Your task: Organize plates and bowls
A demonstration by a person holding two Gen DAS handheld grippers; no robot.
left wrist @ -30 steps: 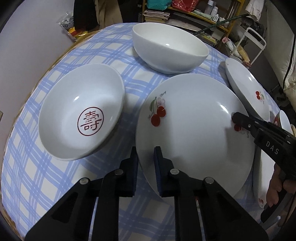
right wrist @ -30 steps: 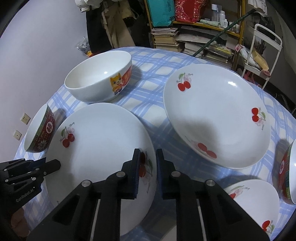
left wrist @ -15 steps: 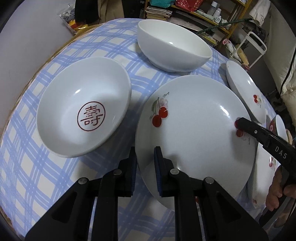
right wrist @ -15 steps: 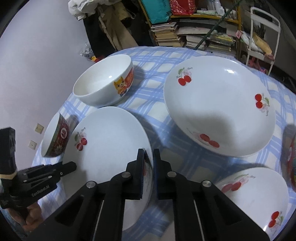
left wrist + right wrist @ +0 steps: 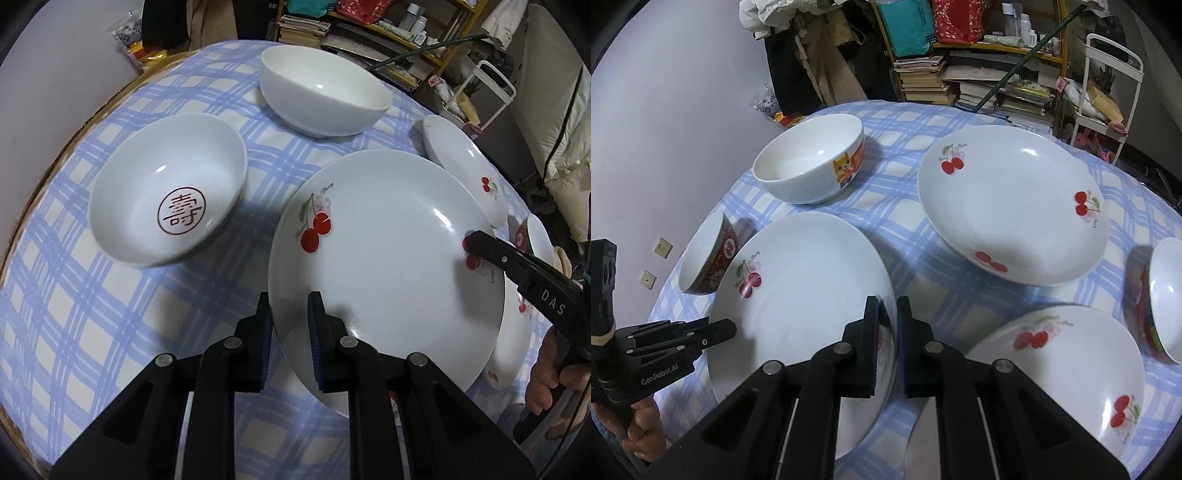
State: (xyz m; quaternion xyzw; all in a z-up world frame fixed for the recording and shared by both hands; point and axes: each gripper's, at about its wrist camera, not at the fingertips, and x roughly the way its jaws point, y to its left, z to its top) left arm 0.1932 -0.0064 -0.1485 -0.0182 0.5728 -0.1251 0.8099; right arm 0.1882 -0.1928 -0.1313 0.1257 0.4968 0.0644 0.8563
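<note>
**A:** What is shown in the left wrist view?

**B:** The left gripper (image 5: 290,332) is seen clenched on the near rim of the cherry plate (image 5: 388,258), one pad under the rim and one on top. The plate is held tilted above the checked cloth of the bench (image 5: 110,314). At the plate's far right edge the right gripper (image 5: 476,240) is pressed onto the rim, with a hand (image 5: 550,373) visible behind it. To the left, a white bowl with a red seal mark (image 5: 166,199) is placed on the cloth, apart from the plate. Further back a plain-looking white bowl (image 5: 321,96) is set. Part of a second cherry plate (image 5: 465,170) is seen behind the held one, and another plate (image 5: 513,339) lies partly hidden beneath it.

**A:** And in the right wrist view?

**B:** The right gripper (image 5: 886,332) is shown clamped on the same cherry plate (image 5: 798,295), the rim being pinched between its pads. On the opposite rim the left gripper (image 5: 720,330) is seen gripping, held by a hand (image 5: 639,424). A bowl with a red patterned outside (image 5: 709,258) is found just beyond the plate's left edge. A white bowl with a cat picture (image 5: 812,162) is placed further back. A large cherry plate (image 5: 1015,206) is laid to the right, and a smaller cherry plate (image 5: 1052,369) nearer. A red-sided bowl (image 5: 1163,299) is cut off at the right edge.
</note>
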